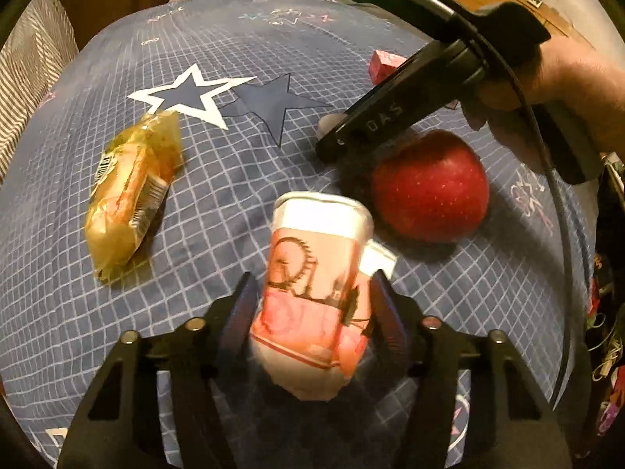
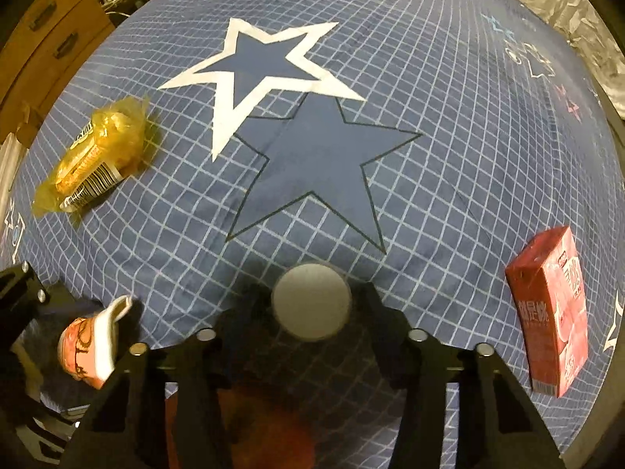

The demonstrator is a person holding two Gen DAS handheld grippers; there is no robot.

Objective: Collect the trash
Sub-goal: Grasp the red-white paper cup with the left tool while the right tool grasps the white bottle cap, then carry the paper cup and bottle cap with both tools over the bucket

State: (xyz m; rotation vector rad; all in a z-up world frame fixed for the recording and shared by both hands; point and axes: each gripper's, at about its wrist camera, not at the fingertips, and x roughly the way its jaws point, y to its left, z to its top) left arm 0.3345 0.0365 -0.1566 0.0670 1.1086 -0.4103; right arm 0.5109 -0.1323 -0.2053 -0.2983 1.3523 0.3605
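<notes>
Left gripper (image 1: pixel 312 293) jaws clenched on crumpled paper cup (image 1: pixel 312 297) above bedspread (image 1: pixel 234 179) beside red apple (image 1: pixel 429 187); right gripper (image 2: pixel 311 301) jaws grasping small white round lid (image 2: pixel 311 301), yellow snack wrapper (image 2: pixel 93 156) near left edge.

Bedcover (image 2: pixel 429 156): matt woven cloth, printed grid and stars, lightly creased. Paper cup (image 1: pixel 312 293): thin matt printed paper, crumpled. Wrapper (image 1: pixel 129 195): glossy translucent yellow plastic film, wrinkled. Apple (image 1: pixel 429 191): smooth, shiny red skin. Carton (image 2: pixel 550 312): semi-gloss printed card. Drawers (image 2: pixel 47 39), far left: wood, metal handles.
</notes>
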